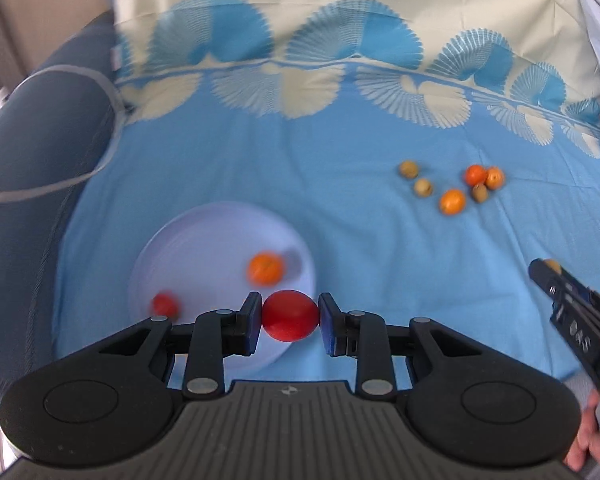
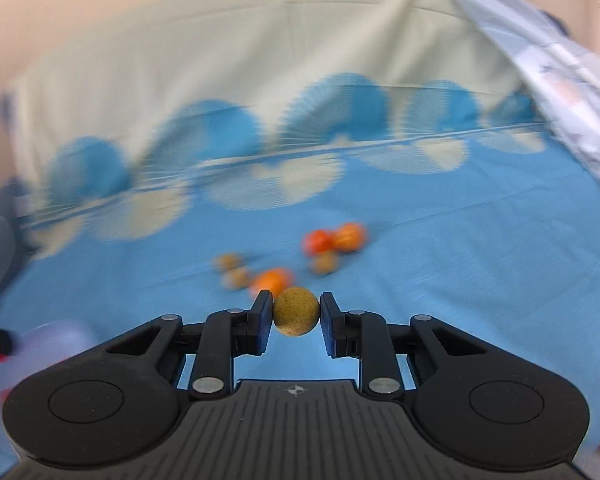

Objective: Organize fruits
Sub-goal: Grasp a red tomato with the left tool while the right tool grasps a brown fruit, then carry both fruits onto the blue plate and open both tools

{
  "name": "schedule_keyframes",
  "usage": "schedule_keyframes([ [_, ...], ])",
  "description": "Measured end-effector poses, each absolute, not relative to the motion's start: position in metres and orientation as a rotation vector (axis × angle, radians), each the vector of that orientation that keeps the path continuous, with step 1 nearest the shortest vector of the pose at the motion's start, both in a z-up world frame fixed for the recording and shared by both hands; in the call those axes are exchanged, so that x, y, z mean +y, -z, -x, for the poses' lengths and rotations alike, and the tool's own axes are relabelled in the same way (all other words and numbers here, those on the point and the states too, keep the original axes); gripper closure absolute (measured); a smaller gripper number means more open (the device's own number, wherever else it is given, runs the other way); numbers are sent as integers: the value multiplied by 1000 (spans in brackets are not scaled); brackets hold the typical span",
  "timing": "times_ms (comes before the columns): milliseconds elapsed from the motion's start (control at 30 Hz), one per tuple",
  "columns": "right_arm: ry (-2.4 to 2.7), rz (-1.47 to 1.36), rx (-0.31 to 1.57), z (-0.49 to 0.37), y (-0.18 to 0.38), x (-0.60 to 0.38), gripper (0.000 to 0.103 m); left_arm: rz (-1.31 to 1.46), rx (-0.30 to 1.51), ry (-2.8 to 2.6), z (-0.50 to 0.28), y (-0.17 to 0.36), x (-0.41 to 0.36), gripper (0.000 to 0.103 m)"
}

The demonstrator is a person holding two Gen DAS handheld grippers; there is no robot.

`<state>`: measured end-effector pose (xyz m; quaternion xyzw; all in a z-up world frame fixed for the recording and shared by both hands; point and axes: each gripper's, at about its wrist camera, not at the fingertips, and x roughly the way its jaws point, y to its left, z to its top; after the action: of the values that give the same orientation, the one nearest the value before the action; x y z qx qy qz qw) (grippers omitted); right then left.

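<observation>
Left claw [image 1: 290,320] clamped on red fruit [image 1: 290,315] above white plate [image 1: 204,248]; right claw [image 2: 296,314] clamped on brown fruit [image 2: 296,311]; loose fruits [image 1: 452,201] on blue cloth [image 1: 340,160].

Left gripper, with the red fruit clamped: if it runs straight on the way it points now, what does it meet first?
Most likely the white plate. The left gripper, shut on the red fruit, aims steeply down over the plate's near right edge, beside the orange fruit. Depth is unclear, so it could land on the blue cloth instead.

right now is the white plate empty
No, the white plate holds an orange fruit and a small red fruit, seen from the left wrist.
</observation>
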<state>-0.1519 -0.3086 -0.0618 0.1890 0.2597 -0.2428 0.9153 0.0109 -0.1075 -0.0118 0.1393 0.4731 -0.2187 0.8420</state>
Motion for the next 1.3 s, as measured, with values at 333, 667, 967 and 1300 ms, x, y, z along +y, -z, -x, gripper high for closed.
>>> schedule_keyframes([
  [333,182,-384,620,196,9,-178,76,-155,943,388,55,-22,22,69],
  [667,115,-207,589,218,-18,-121,76,-61,914,389,93,-26,66,69],
  [967,122,-172,562,234,-24,-114,76,-52,895,414,101,-29,65,69],
  [1300,123,-152,558,235,-24,-108,76,-52,888,417,101,-28,67,69],
])
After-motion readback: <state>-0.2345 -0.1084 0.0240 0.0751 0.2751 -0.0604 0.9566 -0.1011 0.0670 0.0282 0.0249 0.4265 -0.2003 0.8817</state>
